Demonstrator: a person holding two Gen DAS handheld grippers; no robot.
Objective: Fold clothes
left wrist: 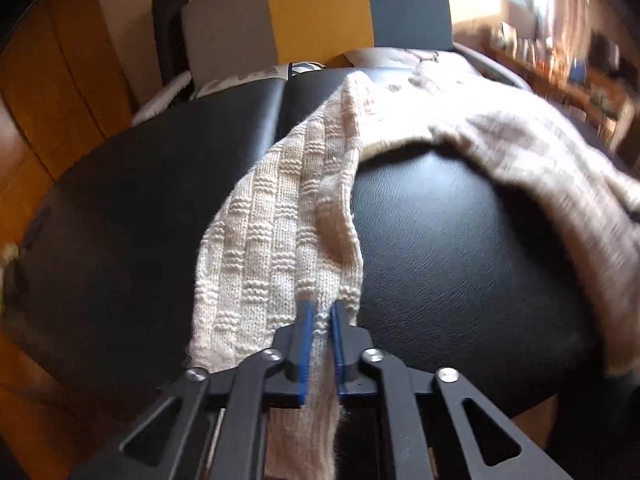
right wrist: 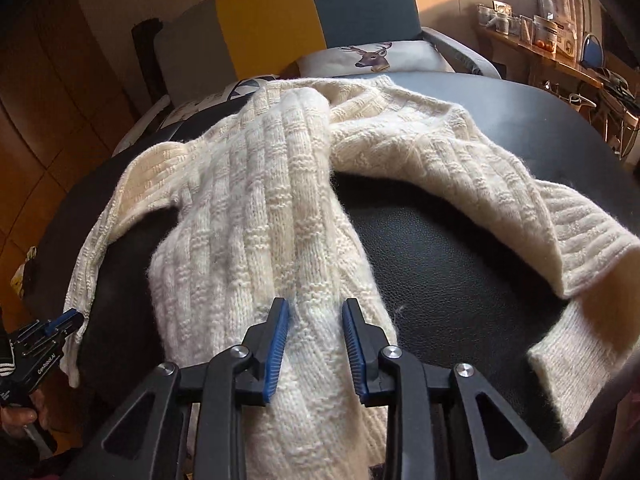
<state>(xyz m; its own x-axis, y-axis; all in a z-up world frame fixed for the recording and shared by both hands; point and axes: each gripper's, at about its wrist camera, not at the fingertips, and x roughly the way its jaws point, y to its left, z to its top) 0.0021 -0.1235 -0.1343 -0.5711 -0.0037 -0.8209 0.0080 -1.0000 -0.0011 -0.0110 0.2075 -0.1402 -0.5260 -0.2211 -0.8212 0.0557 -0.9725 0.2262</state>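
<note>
Black leatherette covers the round table (right wrist: 460, 280) we work over, its grain showing wherever the knit leaves it bare. Behind it we see a chair (right wrist: 320, 12) with a back panelled in grey, yellow and teal, and on its seat a white cushion (right wrist: 372, 58) printed with a stag's head.

Across the table lies the cream sweater (right wrist: 260, 184), a chunky basket-weave knit spread unevenly. Its body runs from the far edge toward us, one ribbed cuff (right wrist: 592, 240) folds over at the right side of the table, and another part trails off the left edge.

Our left gripper (left wrist: 322, 312) is clamped on a narrow fold of the sweater (left wrist: 260, 240), the blue pads pressed close with knit squeezed between them and more cloth hanging below. In the right wrist view it shows small at the left edge (right wrist: 64, 322), at the hem there, a hand (right wrist: 18, 420) beneath it.

Our right gripper (right wrist: 316, 316) has its jaws spread apart, one on each side of a thick band of knit that passes between them; whether the pads press it we cannot tell.
</note>
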